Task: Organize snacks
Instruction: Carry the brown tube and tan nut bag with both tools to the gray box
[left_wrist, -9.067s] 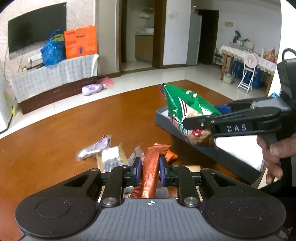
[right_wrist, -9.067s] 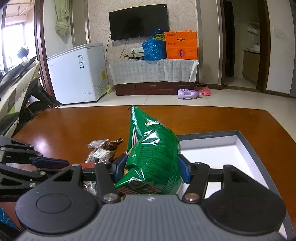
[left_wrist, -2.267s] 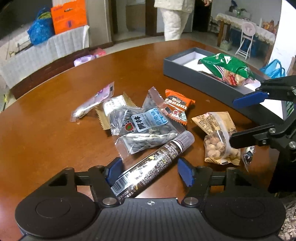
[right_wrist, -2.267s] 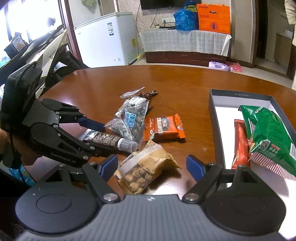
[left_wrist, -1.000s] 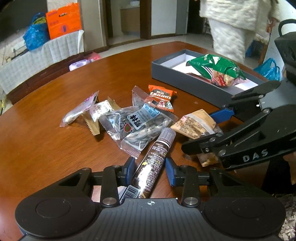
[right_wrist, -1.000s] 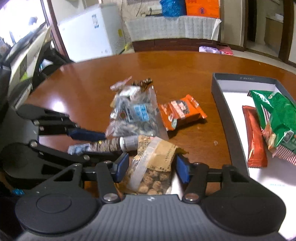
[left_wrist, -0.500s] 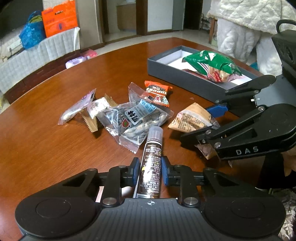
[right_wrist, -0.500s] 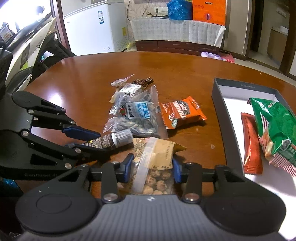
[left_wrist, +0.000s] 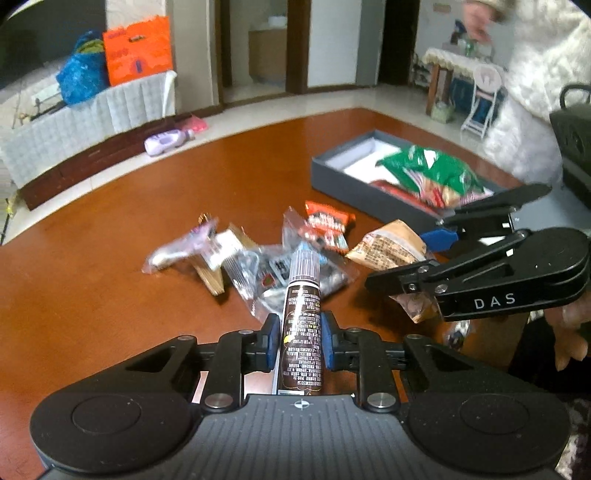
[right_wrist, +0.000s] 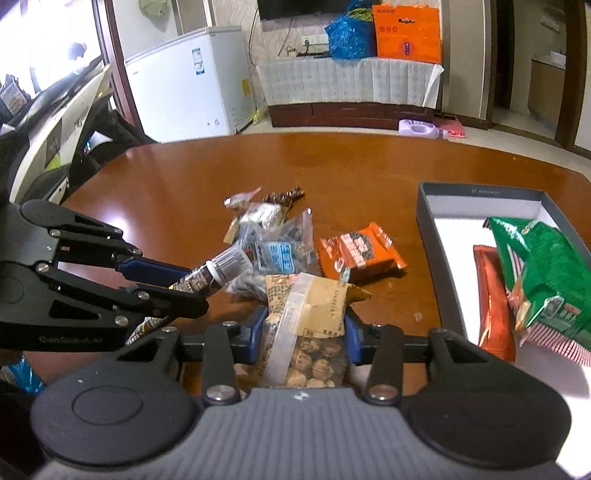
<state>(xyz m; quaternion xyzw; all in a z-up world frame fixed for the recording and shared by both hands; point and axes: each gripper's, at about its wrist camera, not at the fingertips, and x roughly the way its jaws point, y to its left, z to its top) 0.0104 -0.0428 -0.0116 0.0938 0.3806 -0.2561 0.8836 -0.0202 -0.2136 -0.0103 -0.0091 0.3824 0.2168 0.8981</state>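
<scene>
My left gripper is shut on a dark brown snack tube with a silver cap and holds it above the table; the tube also shows in the right wrist view. My right gripper is shut on a tan bag of nuts, also lifted; the bag shows in the left wrist view. The grey box at the right holds a green chip bag and a red-orange stick pack.
Several loose snacks lie mid-table: an orange packet, a clear bag of dark seeds and small wrapped sweets. A person in a white coat stands beyond the table's far right edge.
Both grippers have closed on their snacks and lifted them off the table. The left view has tilted up and the tube now points straight ahead.
</scene>
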